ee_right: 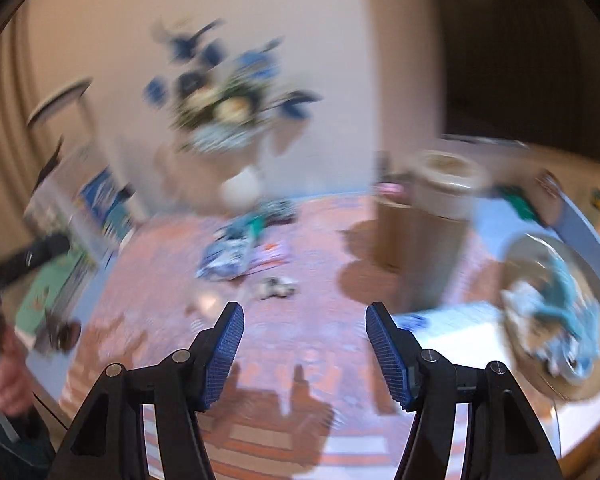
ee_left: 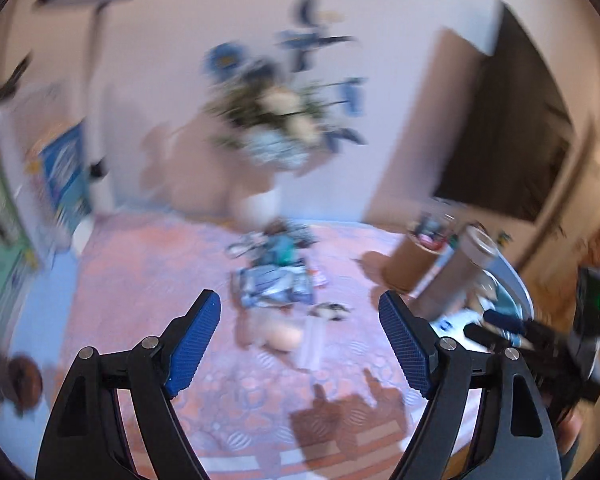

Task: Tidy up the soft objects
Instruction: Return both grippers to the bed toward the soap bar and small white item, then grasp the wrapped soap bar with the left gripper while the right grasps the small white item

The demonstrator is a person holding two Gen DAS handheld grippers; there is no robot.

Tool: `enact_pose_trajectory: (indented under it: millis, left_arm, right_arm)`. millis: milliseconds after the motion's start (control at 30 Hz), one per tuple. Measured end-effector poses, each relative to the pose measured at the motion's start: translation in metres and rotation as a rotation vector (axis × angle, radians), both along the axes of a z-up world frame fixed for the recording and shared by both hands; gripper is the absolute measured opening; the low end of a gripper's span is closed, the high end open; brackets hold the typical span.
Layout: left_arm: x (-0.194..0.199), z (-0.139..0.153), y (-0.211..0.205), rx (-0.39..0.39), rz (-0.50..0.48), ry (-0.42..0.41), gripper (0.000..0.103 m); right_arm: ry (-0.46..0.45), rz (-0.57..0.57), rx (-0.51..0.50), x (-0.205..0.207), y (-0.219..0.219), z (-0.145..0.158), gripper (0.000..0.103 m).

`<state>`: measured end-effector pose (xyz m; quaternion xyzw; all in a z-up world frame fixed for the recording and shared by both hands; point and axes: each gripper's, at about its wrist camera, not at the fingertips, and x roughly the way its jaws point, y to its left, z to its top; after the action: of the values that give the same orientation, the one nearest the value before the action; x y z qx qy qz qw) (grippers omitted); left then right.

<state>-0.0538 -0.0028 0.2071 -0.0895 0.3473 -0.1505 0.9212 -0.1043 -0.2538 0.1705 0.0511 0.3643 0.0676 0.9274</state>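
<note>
The pile of soft cloth pieces (ee_left: 274, 280) lies crumpled at the middle of the surface (ee_left: 148, 280), ahead of both grippers, blue-and-white folds with a teal scrap behind; blur hides finer detail. A small dark-and-white item (ee_right: 278, 289) sits just near of it. My left gripper (ee_left: 300, 342) has its fingers apart and empty, the blue ribbed pads (ee_left: 194, 344) gripping nothing. My right gripper (ee_right: 305, 354) stands with fingers parted too, nothing between them. I judge I should slow down first, then come down on a raised fold, not flat cloth. To the right stand tall brown cylindrical containers (ee_right: 432, 236); a round basket (ee_right: 556, 320) holds pale blue fabric. The patterned pink covering looks smooth.
</note>
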Motion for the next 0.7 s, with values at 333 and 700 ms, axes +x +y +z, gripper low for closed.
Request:
enact_pose_trajectory:
  millis: [333,700]
  left_arm:
    - [0.054,-0.123,-0.013,-0.151,0.024,0.261,0.080]
    - [0.101,-0.175,-0.041,-0.146,0.150,0.322,0.073]
  right_arm:
    - [0.120,0.072,-0.039,0.095,0.043,-0.059,0.062]
    - [0.185,0.054,0.145,0.159,0.014,-0.130,0.062]
